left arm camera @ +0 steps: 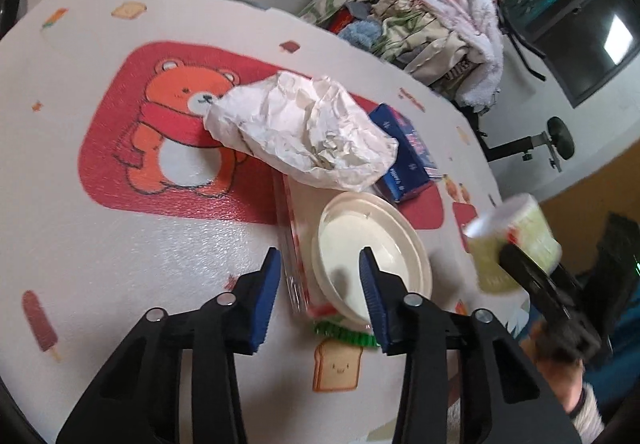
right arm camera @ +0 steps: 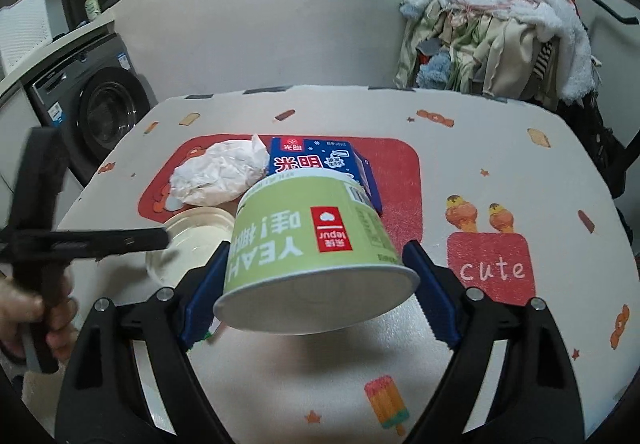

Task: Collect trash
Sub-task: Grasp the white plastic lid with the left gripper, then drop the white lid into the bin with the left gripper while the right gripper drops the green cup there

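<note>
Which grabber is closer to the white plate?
Left. The left gripper has its fingers around the white plate's rim; the right gripper holds the green cup up beside it.

Each gripper is a black plastic frame with two angled arms that end in blue fingers with ribbed, saw-toothed inner pads. The left gripper (left arm camera: 320,276) shows four round silver screw heads across its arm joints, and triangular cut-outs lower in the frame. The right gripper (right arm camera: 316,284) has the same build and screws. The person's hand (right arm camera: 28,320) wraps a black handle; a light knitted cuff (left arm camera: 588,412) covers the other wrist.
</note>
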`<state>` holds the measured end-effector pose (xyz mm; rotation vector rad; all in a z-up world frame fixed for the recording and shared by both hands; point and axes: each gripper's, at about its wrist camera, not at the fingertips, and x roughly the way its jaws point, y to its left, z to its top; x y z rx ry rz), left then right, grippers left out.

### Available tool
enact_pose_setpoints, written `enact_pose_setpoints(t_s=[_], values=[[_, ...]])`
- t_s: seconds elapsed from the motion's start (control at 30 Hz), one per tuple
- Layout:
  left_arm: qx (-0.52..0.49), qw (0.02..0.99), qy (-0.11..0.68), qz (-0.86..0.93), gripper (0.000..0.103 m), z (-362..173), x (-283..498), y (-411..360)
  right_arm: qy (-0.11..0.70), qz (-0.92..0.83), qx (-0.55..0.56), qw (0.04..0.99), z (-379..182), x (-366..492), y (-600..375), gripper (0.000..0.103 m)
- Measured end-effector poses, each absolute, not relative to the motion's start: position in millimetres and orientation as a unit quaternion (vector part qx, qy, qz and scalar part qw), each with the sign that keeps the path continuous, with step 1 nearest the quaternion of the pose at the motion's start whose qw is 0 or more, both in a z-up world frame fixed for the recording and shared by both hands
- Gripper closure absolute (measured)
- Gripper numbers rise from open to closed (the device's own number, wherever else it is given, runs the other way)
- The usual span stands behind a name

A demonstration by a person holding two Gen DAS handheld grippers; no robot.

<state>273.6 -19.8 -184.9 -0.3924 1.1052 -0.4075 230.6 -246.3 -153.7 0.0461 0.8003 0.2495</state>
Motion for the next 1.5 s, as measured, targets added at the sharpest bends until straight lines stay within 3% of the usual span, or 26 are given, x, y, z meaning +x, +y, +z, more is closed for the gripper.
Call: enact_pose_setpoints(t_s=[0.07,0.27,0.8,1.17,1.5], values=[[-0.171,0.811,0.527,-0.186,0.089,-189.6,277.1,-25.6,0.384,0.123,0.023,0.915,-151.6,223.9,-246.8,0.019],[-0.121,0.834,0.501,-0.198,0.096,-166.9,262.7,-29.9,0.378,0.128,0.039,0.916,-148.4,205.1,-248.3,0.019],[0.054,0.872,0.417,-0.251,0.096,-102.9,153.4,-31.4,0.361,0.132,0.063,0.921,-134.2,133.6,-237.8,0.019],[0.100,0.831,0.456,-0.304,0.096,-158.3,65.1,-45.5,0.368,0.137,0.085,0.916,-140.1,87.4,-237.0,0.019],[0.129,0.805,0.488,-0.311,0.096,-210.9,37.2,-62.7,0.374,0.136,0.097,0.912,-147.1,68.3,-239.4,0.019]])
